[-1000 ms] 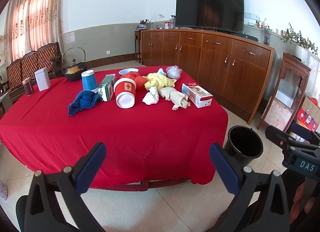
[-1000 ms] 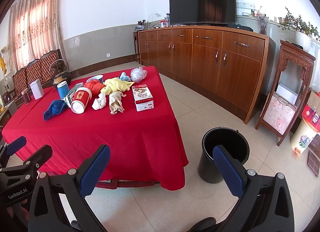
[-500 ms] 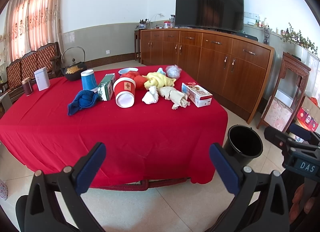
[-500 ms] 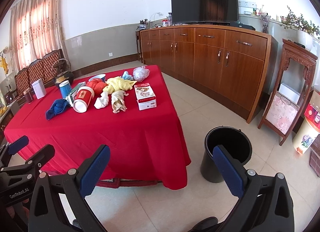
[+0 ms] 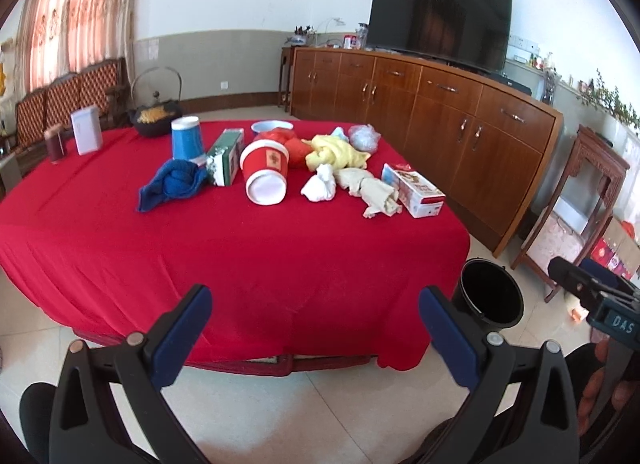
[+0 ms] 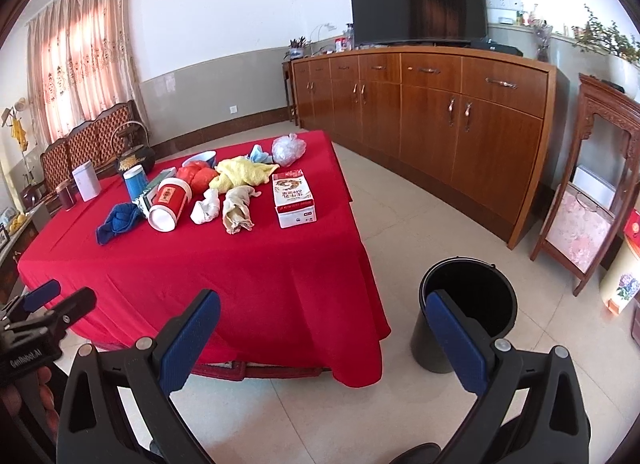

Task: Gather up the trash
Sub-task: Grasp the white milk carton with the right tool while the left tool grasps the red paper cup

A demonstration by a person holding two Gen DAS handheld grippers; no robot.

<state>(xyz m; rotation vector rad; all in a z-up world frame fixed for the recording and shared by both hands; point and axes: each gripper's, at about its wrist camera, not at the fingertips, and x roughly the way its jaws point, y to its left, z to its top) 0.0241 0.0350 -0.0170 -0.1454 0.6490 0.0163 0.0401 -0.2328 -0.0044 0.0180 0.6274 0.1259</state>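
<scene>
Red-clothed table point(image 5: 240, 248) carries the trash pile point(image 5: 320, 168) well ahead of the left gripper point(image 5: 316, 328) and right gripper point(image 6: 324, 328), both wide open and empty.

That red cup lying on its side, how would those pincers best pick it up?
Probably across its round wall, near the middle. The red cup lies tipped with its white open mouth facing the table's near edge, so the right hand-held gripper could come down from above, one finger either side.
</scene>
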